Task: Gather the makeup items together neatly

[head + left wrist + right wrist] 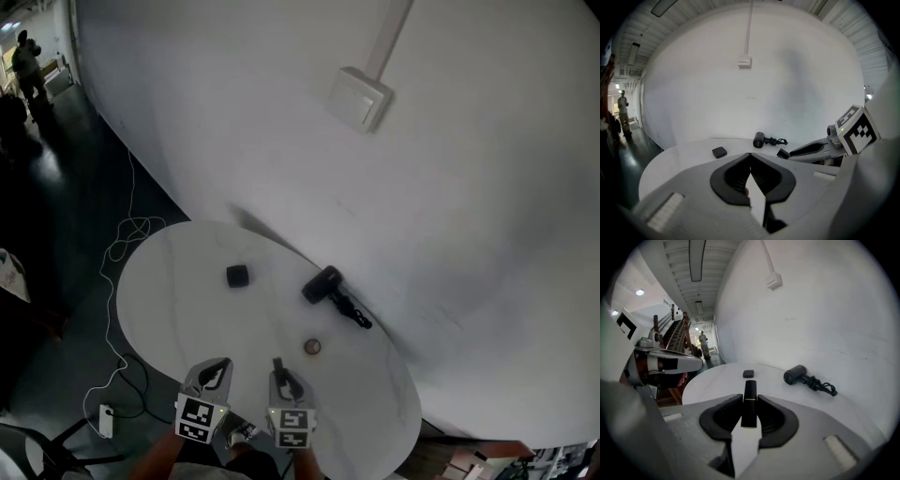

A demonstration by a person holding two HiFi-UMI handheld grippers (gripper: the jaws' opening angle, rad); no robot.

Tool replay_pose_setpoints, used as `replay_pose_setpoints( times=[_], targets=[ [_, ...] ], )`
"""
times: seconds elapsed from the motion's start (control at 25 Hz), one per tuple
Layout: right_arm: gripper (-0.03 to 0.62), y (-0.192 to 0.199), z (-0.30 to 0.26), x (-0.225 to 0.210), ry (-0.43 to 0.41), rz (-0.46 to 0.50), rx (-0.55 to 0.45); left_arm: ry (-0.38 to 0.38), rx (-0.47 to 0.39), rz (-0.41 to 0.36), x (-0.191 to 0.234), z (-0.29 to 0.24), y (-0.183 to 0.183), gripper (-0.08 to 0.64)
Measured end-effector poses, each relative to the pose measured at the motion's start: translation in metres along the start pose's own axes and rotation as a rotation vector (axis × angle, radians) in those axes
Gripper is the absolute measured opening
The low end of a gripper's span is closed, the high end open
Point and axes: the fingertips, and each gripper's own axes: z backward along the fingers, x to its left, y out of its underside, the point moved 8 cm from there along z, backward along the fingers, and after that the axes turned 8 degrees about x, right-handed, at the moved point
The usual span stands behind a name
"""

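Observation:
On the round white table [178,281] lie a small black square compact [237,276], a black hair dryer [323,284] with its coiled cord, and a small brownish round item [312,347]. My right gripper [279,370] hovers over the near edge, shut on a black lipstick tube [749,401] with a gold band; the tube pokes forward out of the jaws. Beside it, my left gripper [217,366] has its jaws shut together with nothing in them. From the left gripper view, the compact [719,152] and the dryer [759,139] lie ahead, apart from both grippers.
A curved white wall runs right behind the table, bearing a white switch box [359,97]. On the dark floor at the left lie a white cable [127,244] and a power strip [105,420]. A person [26,61] stands far off down the corridor.

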Motion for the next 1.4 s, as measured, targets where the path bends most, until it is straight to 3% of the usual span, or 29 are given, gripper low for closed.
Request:
replay_pose_setpoints(
  times=[0.28, 0.6, 1.0, 1.4],
  targets=[
    [0.104, -0.025, -0.039, 0.045, -0.092, 0.109, 0.027, -0.074, 0.007, 0.069, 0.048, 0.017, 0.013, 0.011],
    [0.104, -0.019, -0.090, 0.071, -0.164, 0.187, 0.085, -0.158, 0.031, 0.135, 0.090, 0.020, 0.044, 0.011],
    [0.104, 0.010, -0.142, 0.084, -0.218, 0.266, 0.189, -0.208, 0.095, 0.213, 0.110, 0.015, 0.092, 0.011],
    [0.104, 0.019, -0.165, 0.097, -0.253, 0.368, 0.232, -0.241, 0.116, 0.270, 0.121, 0.011, 0.114, 0.011]
  ],
)
